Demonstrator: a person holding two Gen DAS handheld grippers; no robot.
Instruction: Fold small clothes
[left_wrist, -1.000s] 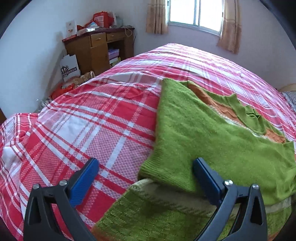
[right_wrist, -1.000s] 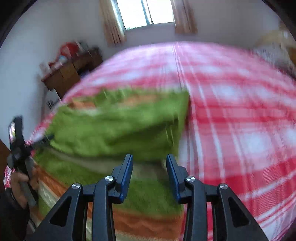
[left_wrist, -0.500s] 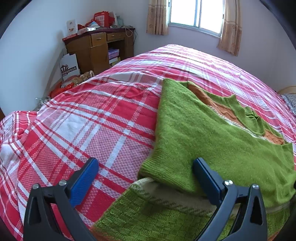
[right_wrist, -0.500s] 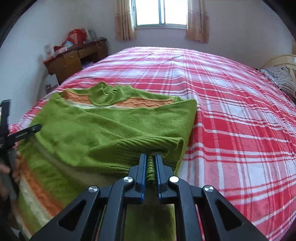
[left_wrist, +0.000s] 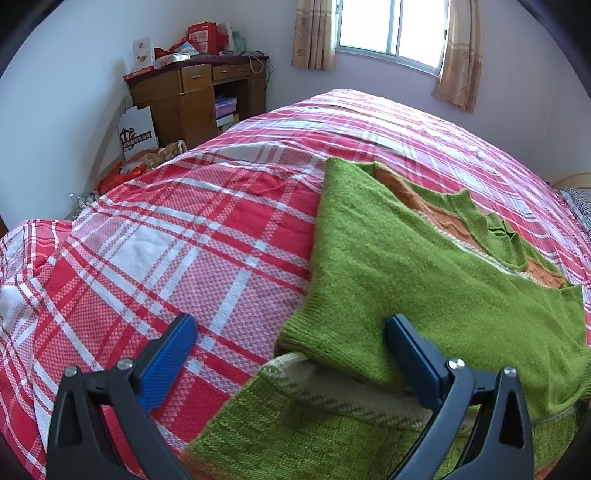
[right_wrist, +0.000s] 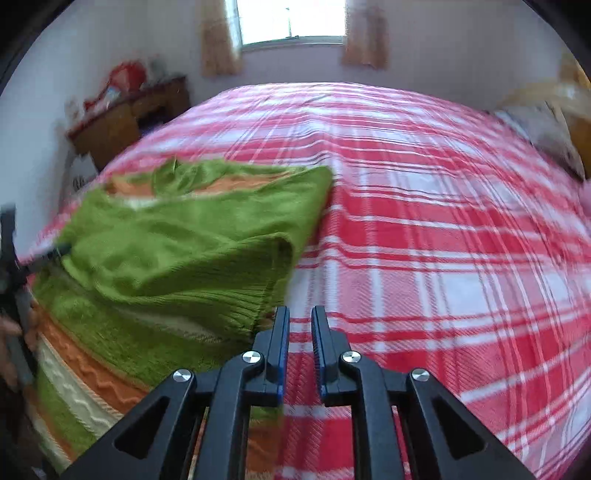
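Note:
A green knit sweater (left_wrist: 406, 266) with orange and cream stripes lies on the red plaid bed (left_wrist: 207, 236), both sleeves folded across its front. My left gripper (left_wrist: 291, 325) is open wide over the left sleeve cuff (left_wrist: 314, 332), empty. In the right wrist view the sweater (right_wrist: 177, 243) lies to the left, blurred. My right gripper (right_wrist: 300, 314) sits just right of the right sleeve cuff (right_wrist: 243, 310), jaws slightly apart with nothing between them.
A wooden desk (left_wrist: 195, 96) with clutter stands by the far wall under a curtained window (left_wrist: 391, 29). A paper bag (left_wrist: 136, 129) leans beside it. A pillow (right_wrist: 543, 129) lies at the bed's right end. The bedspread stretches wide to the right (right_wrist: 443, 221).
My right gripper had shut on the right sleeve cuff; now it has let go, opened slightly and shifted right off the sweater. The left gripper has not moved.

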